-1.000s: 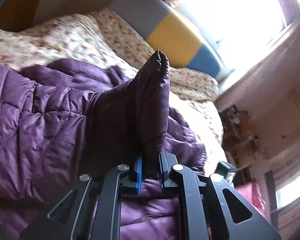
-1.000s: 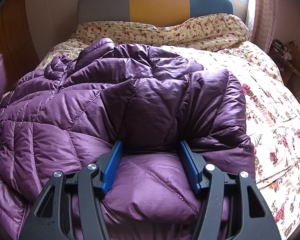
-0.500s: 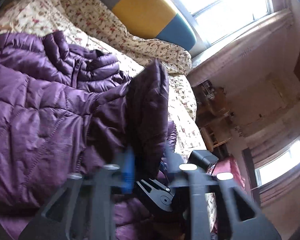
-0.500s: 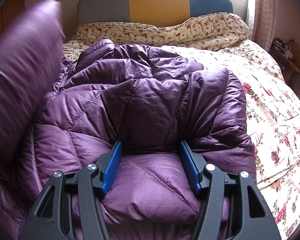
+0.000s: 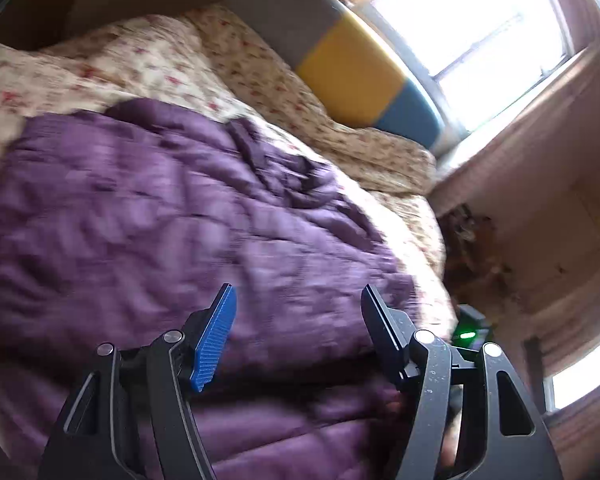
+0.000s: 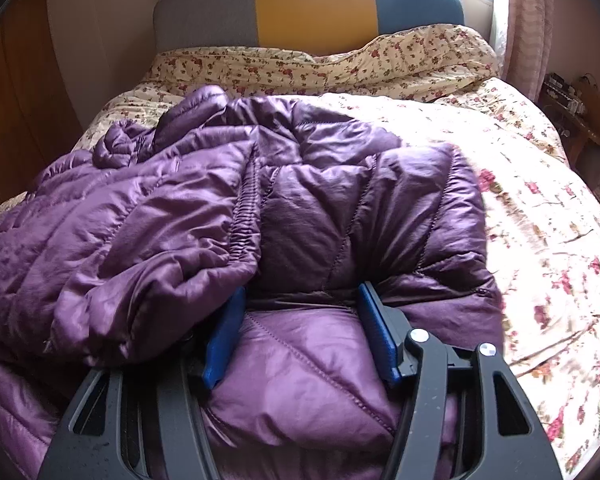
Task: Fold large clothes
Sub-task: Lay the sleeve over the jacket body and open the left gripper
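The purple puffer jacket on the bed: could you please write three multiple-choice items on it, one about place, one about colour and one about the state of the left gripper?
1. Where does the jacket lie?
A. on the flowered bedspread
B. on a chair
C. on the floor

2. What colour is the middle panel of the headboard?
A. red
B. yellow
C. white

3. How is the left gripper?
A. shut on a sleeve
B. out of view
C. open, with nothing between its fingers

Answers: 1 A, flowered cloth shows all around the jacket. 2 B, yellow sits between the grey and blue panels. 3 C, the fingers stand wide apart above the jacket.
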Tool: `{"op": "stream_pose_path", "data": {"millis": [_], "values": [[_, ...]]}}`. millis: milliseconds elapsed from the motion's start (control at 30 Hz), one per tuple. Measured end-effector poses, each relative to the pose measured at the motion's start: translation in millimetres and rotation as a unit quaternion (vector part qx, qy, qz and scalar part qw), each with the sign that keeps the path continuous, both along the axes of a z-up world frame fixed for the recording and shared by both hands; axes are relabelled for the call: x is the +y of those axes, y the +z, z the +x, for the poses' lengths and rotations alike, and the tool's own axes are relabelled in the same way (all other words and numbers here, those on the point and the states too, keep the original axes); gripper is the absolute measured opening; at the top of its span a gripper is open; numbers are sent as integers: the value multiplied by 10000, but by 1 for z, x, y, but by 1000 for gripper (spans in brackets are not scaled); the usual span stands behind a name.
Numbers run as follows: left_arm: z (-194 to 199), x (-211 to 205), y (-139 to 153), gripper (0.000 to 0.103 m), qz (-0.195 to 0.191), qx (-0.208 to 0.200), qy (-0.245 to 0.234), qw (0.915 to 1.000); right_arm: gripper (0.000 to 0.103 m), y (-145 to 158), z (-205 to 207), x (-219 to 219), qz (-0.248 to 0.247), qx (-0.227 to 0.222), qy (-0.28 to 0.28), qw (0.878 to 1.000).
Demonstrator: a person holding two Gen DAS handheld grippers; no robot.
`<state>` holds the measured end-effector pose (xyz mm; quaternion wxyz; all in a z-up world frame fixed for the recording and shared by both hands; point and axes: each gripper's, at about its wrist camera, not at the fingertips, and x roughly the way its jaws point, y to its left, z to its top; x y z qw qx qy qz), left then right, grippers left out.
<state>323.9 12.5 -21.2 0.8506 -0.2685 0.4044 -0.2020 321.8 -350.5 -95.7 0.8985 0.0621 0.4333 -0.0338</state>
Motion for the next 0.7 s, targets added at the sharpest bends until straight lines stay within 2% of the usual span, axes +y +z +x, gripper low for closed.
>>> {"op": "stream_pose_path", "data": {"millis": [200, 300, 333, 400, 500, 533, 567, 600, 667, 700], "values": [[-15, 39, -7, 64, 155, 25, 348, 9993, 48, 22, -21, -23, 228, -135, -464, 9986], [-25, 58, -7, 64, 118, -37, 522, 9986, 48, 35, -30, -38, 856, -303, -605, 9940], [-29, 66, -5, 64, 98, -86, 603, 9981, 49, 37, -30, -39, 1319, -310, -484, 9896], [-31, 75, -3, 64, 108, -143, 693, 9974, 50, 38, -24, -37, 1796, -225, -307, 9830], [-38, 90, 2, 64, 232, -229, 851, 9958, 52, 29, -10, -25, 2219, 44, -246, 9747], [-40, 96, 3, 64, 293, -256, 910, 9951, 46, 26, -5, -20, 2318, 112, -227, 9724], [-42, 103, 3, 64, 333, -279, 971, 9943, 30, 25, -2, -17, 2373, 139, -184, 9712], [-44, 108, 3, 64, 345, -294, 1006, 9939, 22, 23, 0, -13, 2427, 171, -111, 9699], [-46, 118, 4, 64, 387, -341, 1092, 9927, 7, 24, 0, -8, 2356, 168, -36, 9717], [-45, 121, 5, 64, 409, -377, 1095, 9924, 6, 26, -1, -5, 2206, 126, -15, 9753]]}}
